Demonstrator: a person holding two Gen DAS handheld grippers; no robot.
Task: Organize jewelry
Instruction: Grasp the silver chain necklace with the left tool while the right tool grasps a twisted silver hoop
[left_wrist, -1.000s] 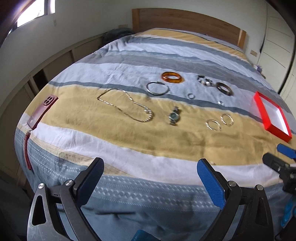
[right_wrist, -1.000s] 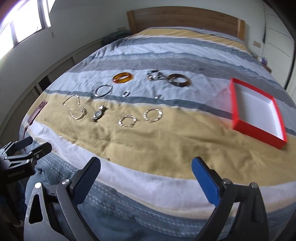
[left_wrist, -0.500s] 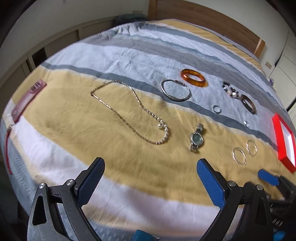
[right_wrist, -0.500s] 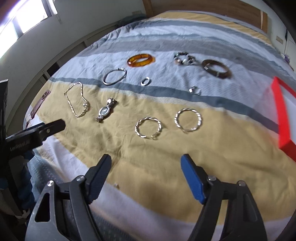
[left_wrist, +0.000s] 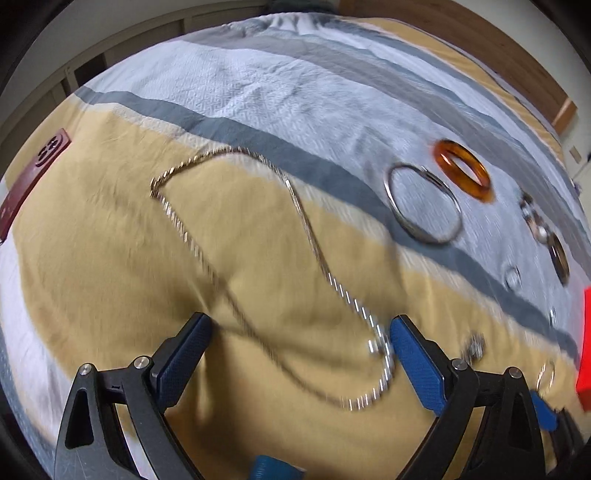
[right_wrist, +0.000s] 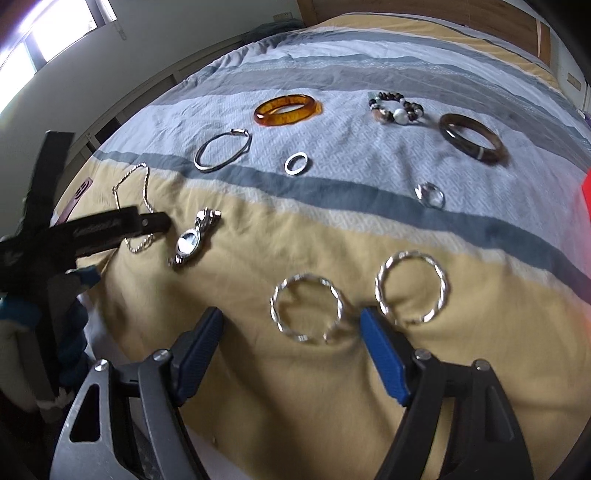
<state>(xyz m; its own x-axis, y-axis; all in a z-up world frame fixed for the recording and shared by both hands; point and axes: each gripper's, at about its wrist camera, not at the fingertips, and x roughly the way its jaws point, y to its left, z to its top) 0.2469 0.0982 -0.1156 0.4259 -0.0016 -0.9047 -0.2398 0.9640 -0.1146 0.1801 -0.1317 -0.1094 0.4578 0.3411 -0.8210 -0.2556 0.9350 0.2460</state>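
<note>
Striped bedding (right_wrist: 369, 387) in yellow, grey, white and pale blue covers a bed with a wooden headboard (right_wrist: 480, 14), and the jewelry is spread across it.

Seen from the left wrist, the left gripper (left_wrist: 301, 345) is held low over the yellow stripe with its blue fingers (left_wrist: 415, 354) wide apart and nothing clamped. A chain necklace (left_wrist: 314, 243) is laid in a long loop on the yellow stripe; its lower bend lies between the fingers, just beside the right-hand one, and whether it is touched cannot be told through the blur. Beyond it, a thin silver bangle (left_wrist: 423, 203) and an amber bangle (left_wrist: 463, 170) are seen on the pale stripe. A red box (left_wrist: 585, 350) is cut by the right edge, and a dark red phone (left_wrist: 35, 177) lies at the bed's left edge.

From the right wrist, the right gripper (right_wrist: 291, 334) is seen with its fingers (right_wrist: 384, 358) apart and closing; a twisted silver hoop (right_wrist: 306, 312) lies between them, not yet pressed. A second hoop (right_wrist: 412, 288) lies just right of it, beside the right-hand finger. A watch (right_wrist: 194, 238) rests farther left, near the left gripper's black arm. On the pale stripe are laid a beaded bracelet (right_wrist: 395, 107), a dark brown bangle (right_wrist: 472, 142), a small ring (right_wrist: 297, 163) and a clear ring (right_wrist: 430, 195).
</note>
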